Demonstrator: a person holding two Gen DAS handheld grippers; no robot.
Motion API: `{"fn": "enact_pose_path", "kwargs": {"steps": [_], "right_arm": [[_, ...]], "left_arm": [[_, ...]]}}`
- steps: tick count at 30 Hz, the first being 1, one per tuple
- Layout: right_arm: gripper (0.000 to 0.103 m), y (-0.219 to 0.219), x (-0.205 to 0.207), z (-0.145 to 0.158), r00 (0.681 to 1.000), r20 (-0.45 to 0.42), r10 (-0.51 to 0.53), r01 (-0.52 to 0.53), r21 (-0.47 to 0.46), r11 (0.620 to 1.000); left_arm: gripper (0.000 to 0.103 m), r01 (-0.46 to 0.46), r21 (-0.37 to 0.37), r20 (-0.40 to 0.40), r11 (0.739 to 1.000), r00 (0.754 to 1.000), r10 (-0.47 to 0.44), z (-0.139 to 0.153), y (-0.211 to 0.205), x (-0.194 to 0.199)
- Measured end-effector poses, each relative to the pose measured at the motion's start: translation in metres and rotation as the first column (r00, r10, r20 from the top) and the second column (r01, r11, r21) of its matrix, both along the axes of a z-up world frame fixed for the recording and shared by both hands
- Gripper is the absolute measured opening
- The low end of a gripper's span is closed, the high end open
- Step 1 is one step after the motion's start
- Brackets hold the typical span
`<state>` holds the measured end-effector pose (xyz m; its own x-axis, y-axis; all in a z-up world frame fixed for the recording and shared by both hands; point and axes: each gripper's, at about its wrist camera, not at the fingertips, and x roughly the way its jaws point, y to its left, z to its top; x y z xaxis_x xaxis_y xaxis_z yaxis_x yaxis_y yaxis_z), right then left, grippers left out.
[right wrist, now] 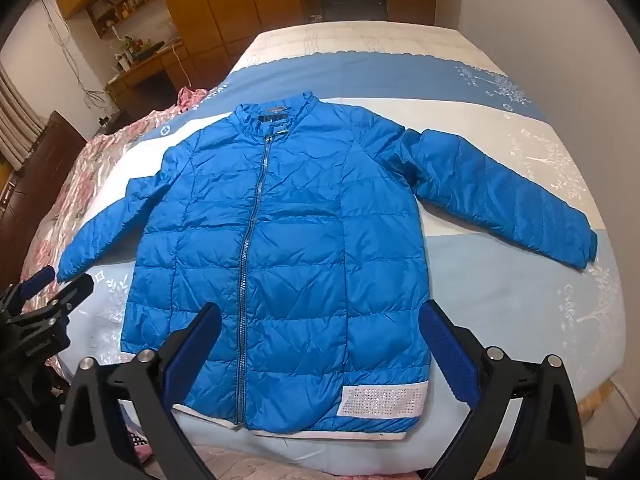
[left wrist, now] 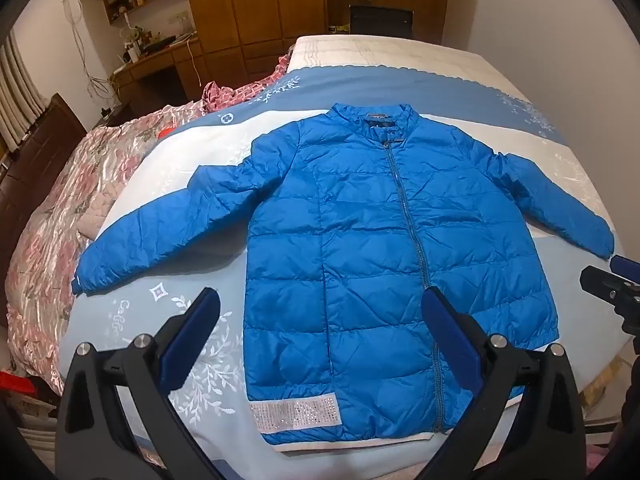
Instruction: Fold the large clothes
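Observation:
A blue quilted jacket [left wrist: 360, 240] lies flat on the bed, zipped, collar away from me, both sleeves spread out to the sides. It has a white studded patch near the hem [left wrist: 296, 412]. It also shows in the right wrist view [right wrist: 288, 248]. My left gripper [left wrist: 320, 312] is open and empty, hovering above the jacket's lower half. My right gripper [right wrist: 320, 320] is open and empty above the hem. Each gripper shows at the edge of the other's view, the right one [left wrist: 616, 284] and the left one [right wrist: 48, 292].
The bed has a blue and white sheet [left wrist: 168, 312] with leaf prints. A pink floral quilt [left wrist: 72, 208] is bunched on the left. A wooden wardrobe [left wrist: 260, 4] and a desk [left wrist: 160, 60] stand behind the bed.

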<state>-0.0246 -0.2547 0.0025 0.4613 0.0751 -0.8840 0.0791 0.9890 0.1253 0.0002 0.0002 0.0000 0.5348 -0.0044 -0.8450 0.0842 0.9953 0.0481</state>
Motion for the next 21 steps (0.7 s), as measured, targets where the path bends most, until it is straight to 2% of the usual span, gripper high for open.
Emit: {"fn": "enact_pose_path", "kwargs": {"steps": [21], "right_arm": [[0.099,0.0001,0.0005,-0.0014,1.0,0.007,-0.01,0.01,0.004,1.0]], "left_arm": [[0.1,0.002,0.004,0.009,1.0,1.0,-0.002,0.0013,0.0005,0.0023]]}}
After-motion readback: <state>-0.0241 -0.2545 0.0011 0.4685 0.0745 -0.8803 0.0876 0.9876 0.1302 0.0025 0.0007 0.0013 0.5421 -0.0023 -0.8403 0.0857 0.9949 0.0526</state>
